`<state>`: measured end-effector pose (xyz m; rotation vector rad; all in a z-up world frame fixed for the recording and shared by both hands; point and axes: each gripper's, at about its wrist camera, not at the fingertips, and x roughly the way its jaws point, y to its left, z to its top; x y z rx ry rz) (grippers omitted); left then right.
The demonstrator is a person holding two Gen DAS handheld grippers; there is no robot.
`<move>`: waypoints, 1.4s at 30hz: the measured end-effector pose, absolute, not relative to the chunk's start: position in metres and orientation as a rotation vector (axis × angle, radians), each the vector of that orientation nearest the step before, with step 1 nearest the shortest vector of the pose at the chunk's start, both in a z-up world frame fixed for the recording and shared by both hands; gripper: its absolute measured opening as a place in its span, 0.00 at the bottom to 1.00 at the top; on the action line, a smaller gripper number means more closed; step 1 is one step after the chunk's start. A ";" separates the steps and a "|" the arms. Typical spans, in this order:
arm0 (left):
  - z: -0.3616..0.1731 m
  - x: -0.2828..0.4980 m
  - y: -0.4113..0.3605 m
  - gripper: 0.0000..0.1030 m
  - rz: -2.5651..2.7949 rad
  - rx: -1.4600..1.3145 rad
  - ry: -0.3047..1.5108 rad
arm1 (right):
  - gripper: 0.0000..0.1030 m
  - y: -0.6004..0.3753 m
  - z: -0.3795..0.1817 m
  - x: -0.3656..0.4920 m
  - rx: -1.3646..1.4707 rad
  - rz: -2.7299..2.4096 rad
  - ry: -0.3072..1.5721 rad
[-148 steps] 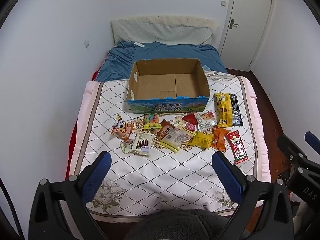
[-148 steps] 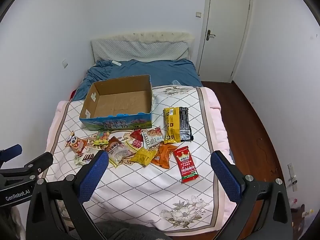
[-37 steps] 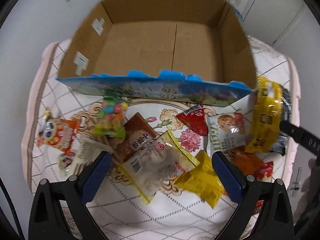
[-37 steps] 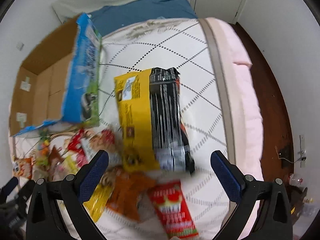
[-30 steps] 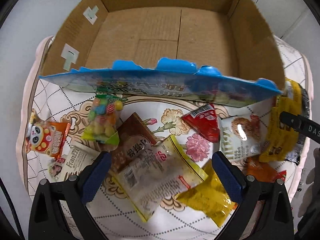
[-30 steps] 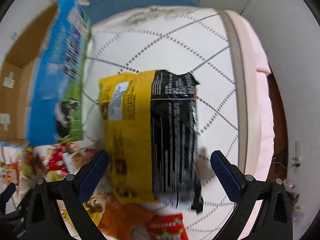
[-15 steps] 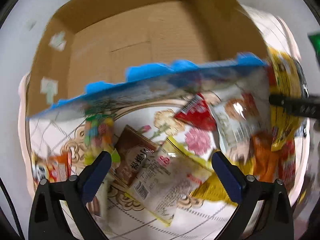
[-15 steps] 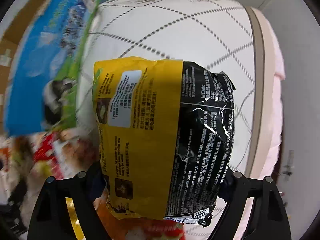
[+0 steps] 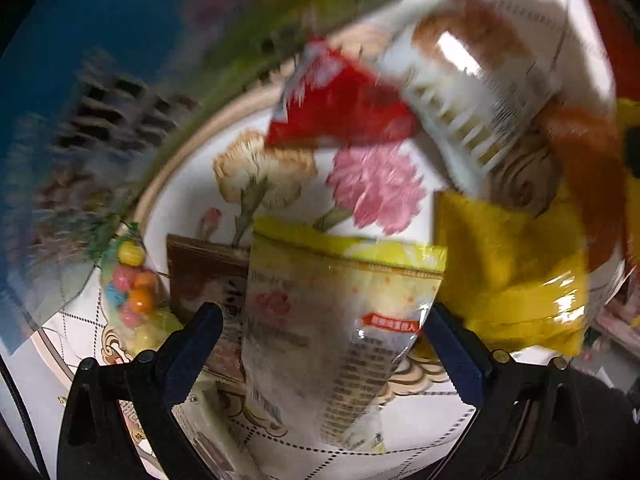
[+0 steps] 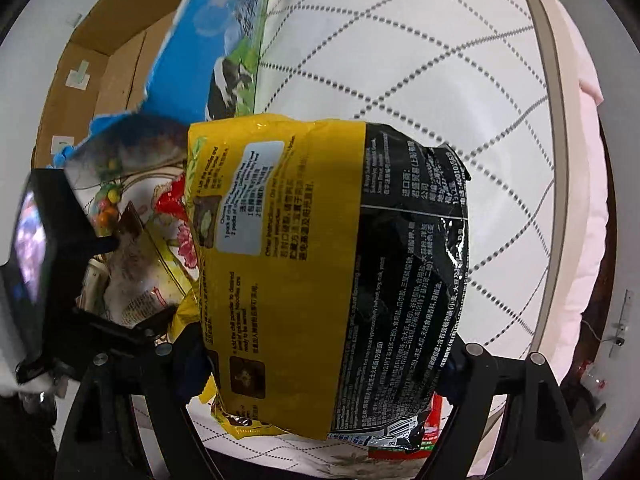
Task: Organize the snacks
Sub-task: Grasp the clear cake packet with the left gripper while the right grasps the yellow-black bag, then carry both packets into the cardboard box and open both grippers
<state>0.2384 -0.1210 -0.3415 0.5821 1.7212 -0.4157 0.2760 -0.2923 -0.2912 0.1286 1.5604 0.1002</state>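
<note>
My right gripper (image 10: 324,364) is shut on a large yellow and black noodle pack (image 10: 328,264), which fills the right wrist view. My left gripper (image 9: 320,340) is open, its fingers on either side of a clear snack bag with a yellow top (image 9: 332,328) lying on the quilt. Beside that bag lie a brown packet (image 9: 208,280), a bag of coloured candy balls (image 9: 130,292), a red packet (image 9: 340,104), a white cookie bag (image 9: 468,92) and a yellow packet (image 9: 508,272). The cardboard box with blue printed sides (image 10: 216,36) stands at the upper left.
The white quilt with a diamond pattern (image 10: 420,60) stretches right of the box to the pink bed edge (image 10: 588,216). The left gripper's body (image 10: 36,248) shows at the left of the right wrist view. Dark floor lies beyond the bed's right side.
My left gripper dropped down close over the clear snack bag, so the box wall now fills its upper left. My right gripper has closed on the noodle pack and holds it.
</note>
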 end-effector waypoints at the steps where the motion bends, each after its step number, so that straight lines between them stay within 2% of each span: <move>1: -0.346 0.238 -0.120 1.00 -0.416 0.579 1.733 | 0.86 -0.288 -0.297 0.275 0.130 0.102 1.563; 5: -0.342 0.242 -0.113 0.98 -0.409 0.520 1.729 | 0.86 -0.280 -0.306 0.273 0.134 0.114 1.580; 10: -0.317 0.251 -0.093 0.60 -0.329 0.485 1.675 | 0.86 -0.276 -0.303 0.269 0.142 0.133 1.584; 12: -0.306 0.243 -0.085 0.55 -0.301 0.435 1.664 | 0.86 -0.274 -0.301 0.267 0.148 0.141 1.579; 21: -0.252 0.201 -0.036 0.51 -0.133 0.206 1.564 | 0.86 -0.257 -0.279 0.258 0.186 0.171 1.526; 29: -0.158 0.191 0.008 0.51 -0.083 0.041 1.411 | 0.86 -0.250 -0.231 0.239 0.254 0.216 1.448; 33: -0.113 0.220 0.000 0.51 -0.078 -0.025 1.323 | 0.86 -0.235 -0.194 0.248 0.281 0.243 1.385; 42: -0.105 0.334 0.005 0.51 -0.083 -0.091 1.259 | 0.86 -0.180 -0.140 0.335 0.240 0.214 1.267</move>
